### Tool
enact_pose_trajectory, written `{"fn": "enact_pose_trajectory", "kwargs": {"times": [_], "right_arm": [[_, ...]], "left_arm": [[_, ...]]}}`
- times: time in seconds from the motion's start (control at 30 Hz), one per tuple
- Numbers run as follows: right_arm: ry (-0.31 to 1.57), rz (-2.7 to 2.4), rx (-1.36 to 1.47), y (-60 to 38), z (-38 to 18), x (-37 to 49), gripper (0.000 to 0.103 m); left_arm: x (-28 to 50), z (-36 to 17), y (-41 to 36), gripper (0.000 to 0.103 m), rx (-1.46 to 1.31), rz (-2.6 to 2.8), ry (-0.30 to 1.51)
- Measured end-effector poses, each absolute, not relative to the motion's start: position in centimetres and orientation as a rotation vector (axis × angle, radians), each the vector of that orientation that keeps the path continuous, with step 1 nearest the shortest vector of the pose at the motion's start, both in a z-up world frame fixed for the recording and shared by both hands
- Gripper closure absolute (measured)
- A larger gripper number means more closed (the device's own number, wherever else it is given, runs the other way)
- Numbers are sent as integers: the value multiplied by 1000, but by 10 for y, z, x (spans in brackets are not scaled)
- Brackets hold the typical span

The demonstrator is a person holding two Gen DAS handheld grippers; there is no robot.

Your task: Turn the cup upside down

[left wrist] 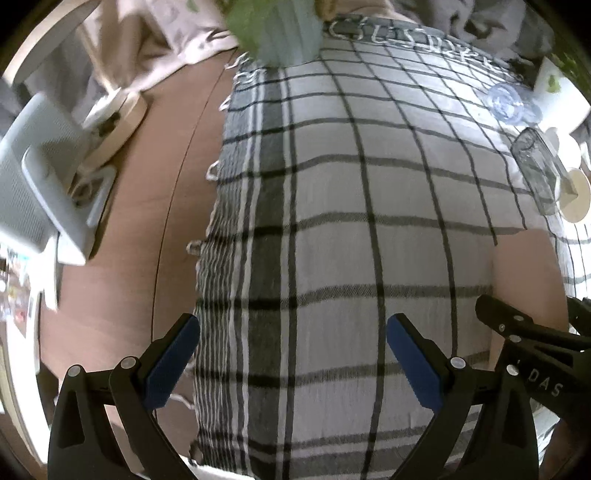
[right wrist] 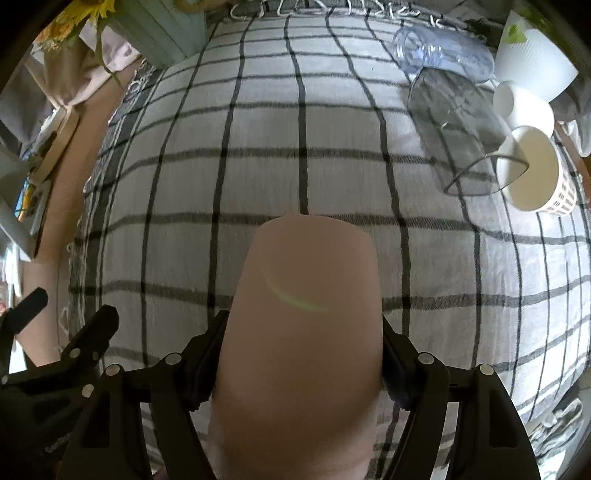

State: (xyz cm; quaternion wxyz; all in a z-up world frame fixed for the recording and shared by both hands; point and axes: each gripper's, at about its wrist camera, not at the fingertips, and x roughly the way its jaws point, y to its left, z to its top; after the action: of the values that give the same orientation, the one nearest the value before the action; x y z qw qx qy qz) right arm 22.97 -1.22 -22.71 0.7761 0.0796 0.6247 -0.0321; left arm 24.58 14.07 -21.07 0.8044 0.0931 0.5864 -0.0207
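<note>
My right gripper [right wrist: 301, 363] is shut on a beige cup [right wrist: 306, 317], which fills the lower middle of the right wrist view and points away from the camera above the checked cloth [right wrist: 258, 155]. The same cup [left wrist: 528, 273] shows at the right edge of the left wrist view, beside the right gripper's black frame. My left gripper [left wrist: 291, 354] is open and empty, with blue pads [left wrist: 170, 365], held over the cloth's left part.
A grey glass [right wrist: 454, 133], a clear tumbler [right wrist: 439, 51] and white cups [right wrist: 532, 173] lie at the far right of the cloth. A green ribbed pot [left wrist: 277, 29] stands at the back. A white appliance [left wrist: 37, 177] sits left on the wooden table [left wrist: 147, 221].
</note>
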Motion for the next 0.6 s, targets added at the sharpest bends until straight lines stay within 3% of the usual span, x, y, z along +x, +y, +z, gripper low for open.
{"fn": "enact_pose_trajectory", "kwargs": {"times": [0.1, 0.17, 0.37, 0.6], "right_arm": [[1348, -42, 188, -17, -226, 229, 28], [1349, -25, 194, -16, -226, 229, 20], [1295, 14, 197, -18, -206, 221, 19], [1082, -16, 217, -36, -140, 191, 15]], "left_arm": [[241, -208, 145, 0, 177, -6, 1260], [237, -204, 147, 0, 164, 17, 1256], [225, -188, 150, 0, 135, 42, 1229], [220, -159, 131, 0, 120, -14, 1176]]}}
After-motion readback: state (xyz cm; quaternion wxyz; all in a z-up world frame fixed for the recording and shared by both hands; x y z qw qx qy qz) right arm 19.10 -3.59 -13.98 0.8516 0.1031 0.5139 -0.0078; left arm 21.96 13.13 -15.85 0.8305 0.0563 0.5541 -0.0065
